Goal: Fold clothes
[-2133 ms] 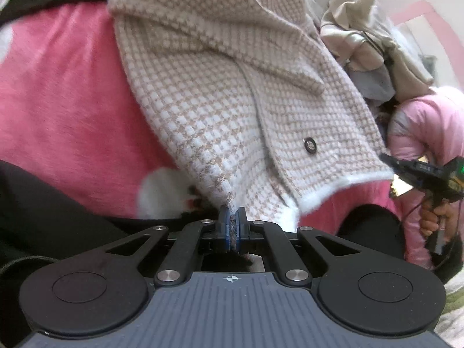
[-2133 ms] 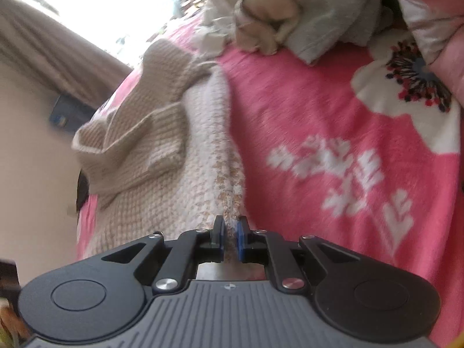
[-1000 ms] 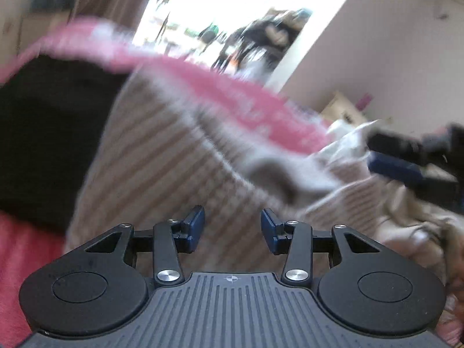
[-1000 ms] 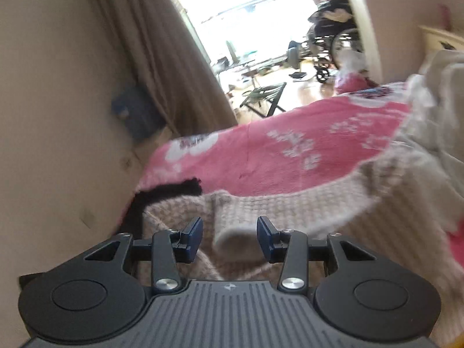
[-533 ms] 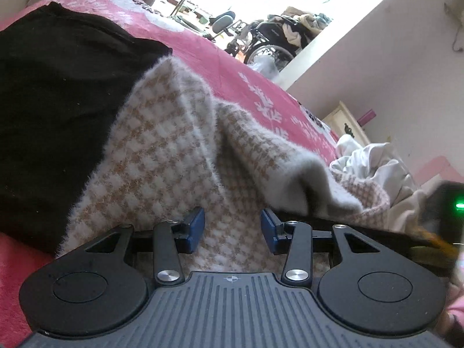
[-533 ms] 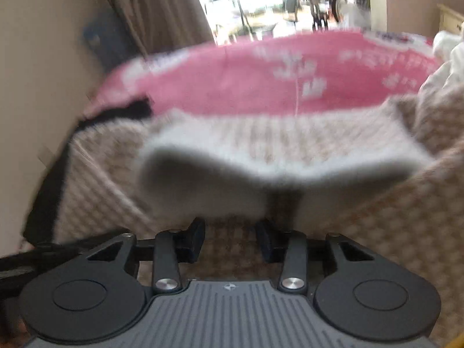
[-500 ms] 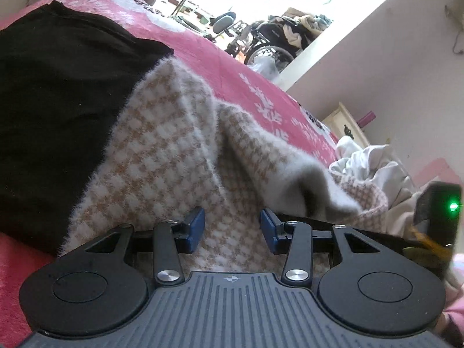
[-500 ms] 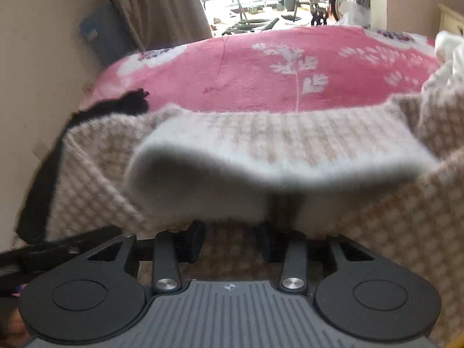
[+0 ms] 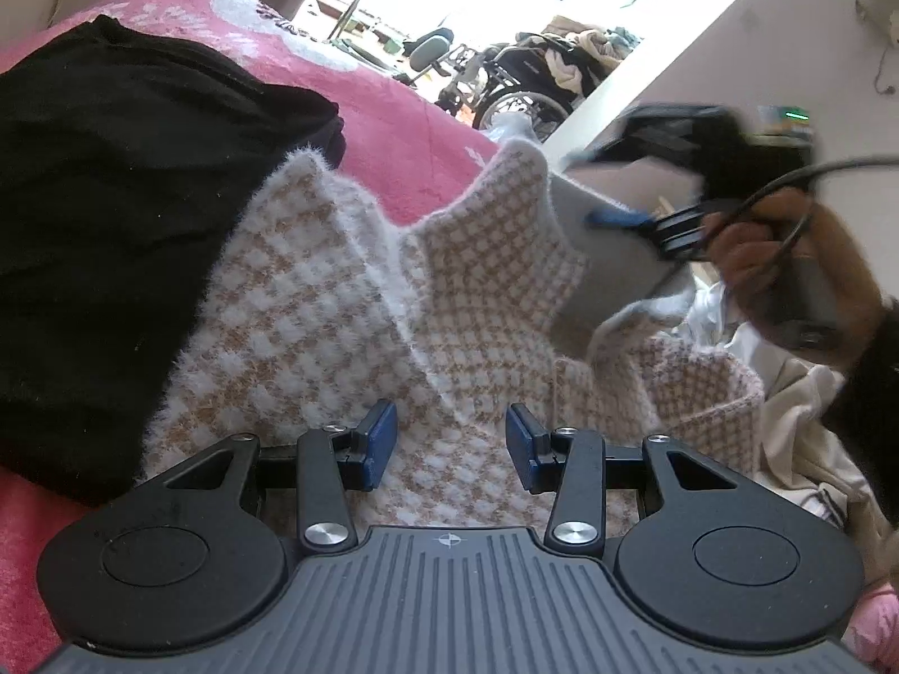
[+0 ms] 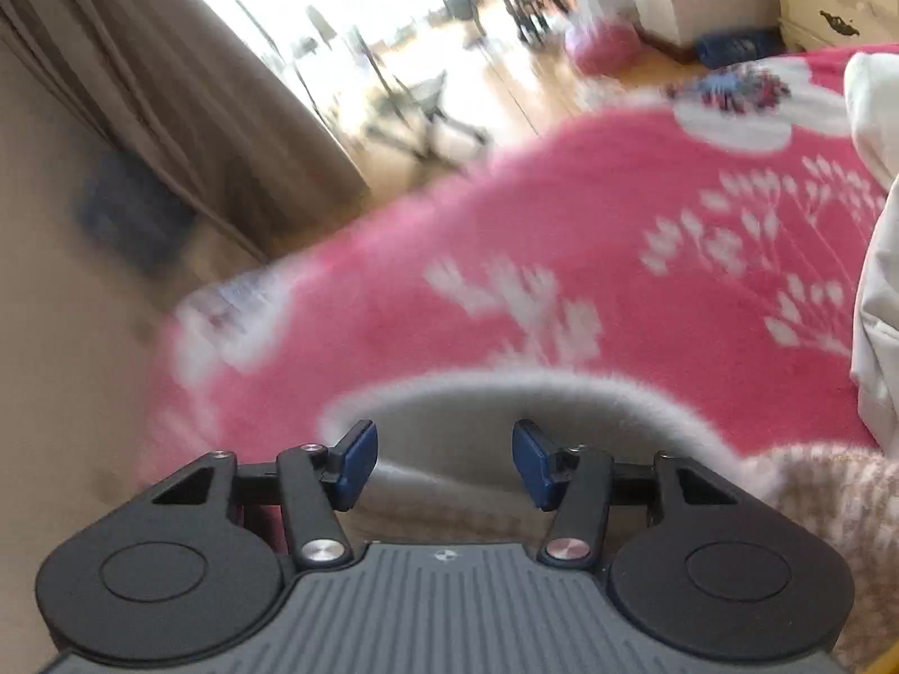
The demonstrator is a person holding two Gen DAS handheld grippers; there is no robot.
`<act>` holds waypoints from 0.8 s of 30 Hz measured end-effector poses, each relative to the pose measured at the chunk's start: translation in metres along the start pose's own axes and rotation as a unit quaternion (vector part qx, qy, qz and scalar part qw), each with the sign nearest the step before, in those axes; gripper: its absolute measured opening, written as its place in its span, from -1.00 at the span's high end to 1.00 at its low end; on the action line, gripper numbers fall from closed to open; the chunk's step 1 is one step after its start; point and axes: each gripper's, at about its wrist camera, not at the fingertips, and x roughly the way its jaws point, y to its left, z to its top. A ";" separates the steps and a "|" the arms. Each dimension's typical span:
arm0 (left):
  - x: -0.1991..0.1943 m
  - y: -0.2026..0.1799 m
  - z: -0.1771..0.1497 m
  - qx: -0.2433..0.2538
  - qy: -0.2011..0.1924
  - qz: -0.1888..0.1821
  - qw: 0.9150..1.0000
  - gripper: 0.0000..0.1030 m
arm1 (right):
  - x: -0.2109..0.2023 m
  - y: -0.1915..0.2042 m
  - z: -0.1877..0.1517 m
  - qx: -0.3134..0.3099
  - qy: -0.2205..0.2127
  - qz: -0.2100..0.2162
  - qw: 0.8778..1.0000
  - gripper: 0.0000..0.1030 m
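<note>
My left gripper (image 9: 449, 441) stands with its jaws parted, holding nothing; the beige-and-white checked cardigan (image 9: 337, 337) lies directly beneath and ahead of the blue pads (image 9: 377, 443). My right gripper (image 10: 444, 463) is likewise spread wide and empty, hovering over a fuzzy pale edge of the same garment (image 10: 505, 410). In the left view it sits blurred at upper right, held in the person's hand (image 9: 786, 264).

The cardigan rests on the pink floral blanket (image 10: 562, 224), partly doubled over itself, with one flap standing up in a peak (image 9: 505, 213) rather than lying flat. A black garment (image 9: 112, 213) lies touching its left edge; a heap of pale clothes (image 9: 786, 404) sits just beside it on the right.

Risks, as I judge them:
- The raised flap may slump sideways and spoil the crease (nothing grips it at present).
- A low pinch near the left edge could catch the black garment as well.
- The fluffy knit may slide between the pads if only fringe is taken.
- The right view is motion-blurred, so I cannot place its edge exactly.
</note>
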 end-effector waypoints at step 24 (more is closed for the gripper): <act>-0.027 0.017 0.009 -0.036 -0.038 0.011 0.999 0.17 | 0.063 -0.047 -0.045 -0.101 -0.011 -0.144 0.984 0.51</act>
